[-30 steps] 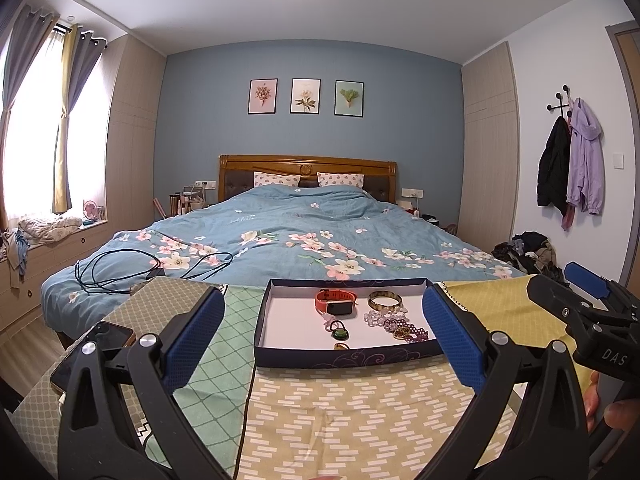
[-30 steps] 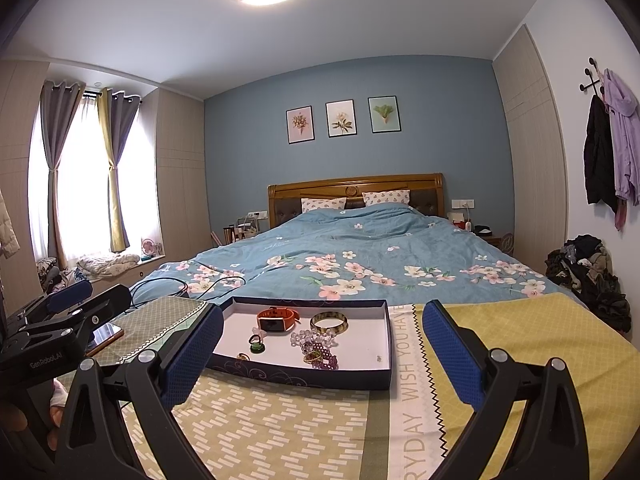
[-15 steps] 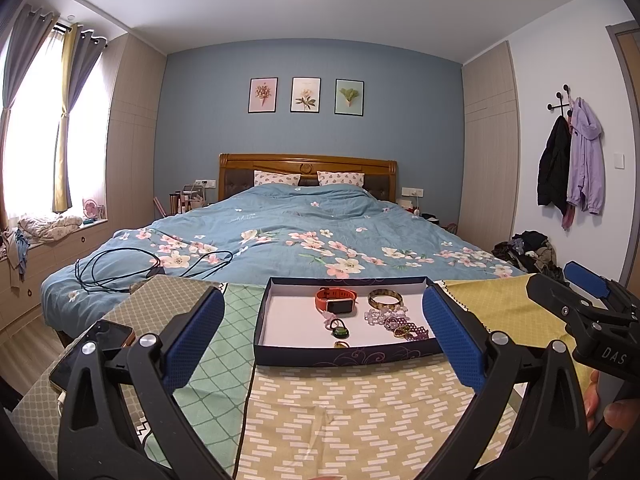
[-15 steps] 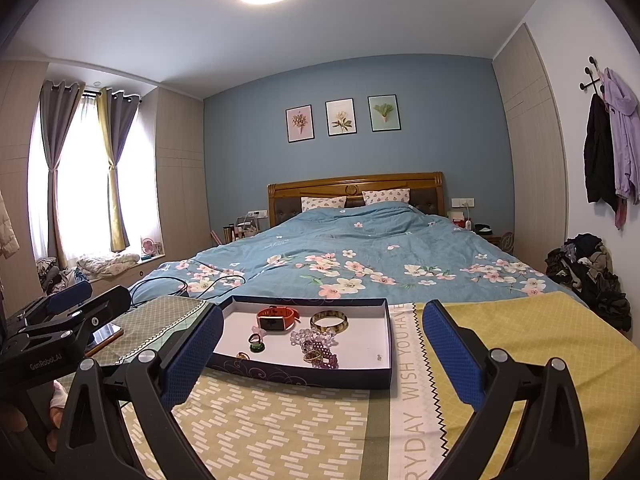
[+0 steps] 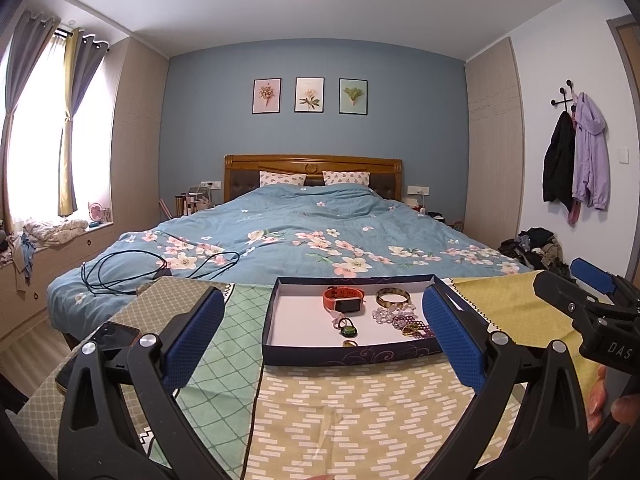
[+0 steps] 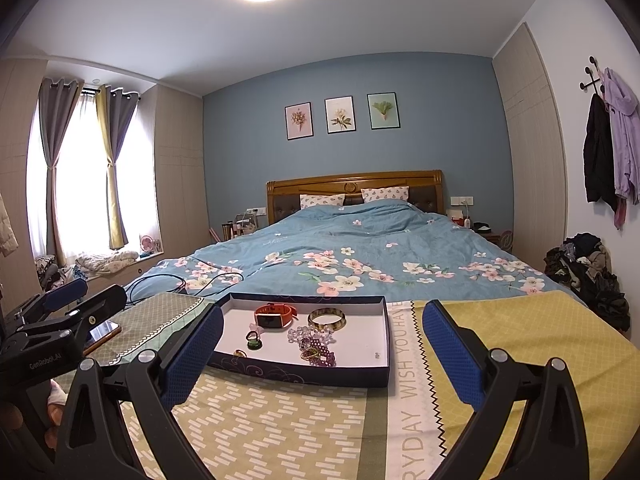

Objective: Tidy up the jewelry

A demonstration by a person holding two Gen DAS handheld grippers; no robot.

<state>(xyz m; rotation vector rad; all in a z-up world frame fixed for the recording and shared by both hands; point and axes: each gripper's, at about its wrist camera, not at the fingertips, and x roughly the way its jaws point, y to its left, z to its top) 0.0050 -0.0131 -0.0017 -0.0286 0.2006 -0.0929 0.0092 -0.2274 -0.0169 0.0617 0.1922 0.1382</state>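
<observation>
Tray sits lower centre of frame on patterned cloth, well short of cloth front edge; open cloth all around.
Inside tray: orange watch, bangle, bead bracelets, green ring.
Left gripper: jaws wide apart, hold nothing.
Right gripper: same, wide and empty.
Right view alone shows printed words on cloth; left view shows phone more fully.
No change from earlier frames; both grippers stay still.

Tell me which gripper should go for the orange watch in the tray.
Left, probably. The orange watch sits centred between the left gripper fingers, whereas it lies toward the left finger of the right gripper. Both are open and empty.
</observation>
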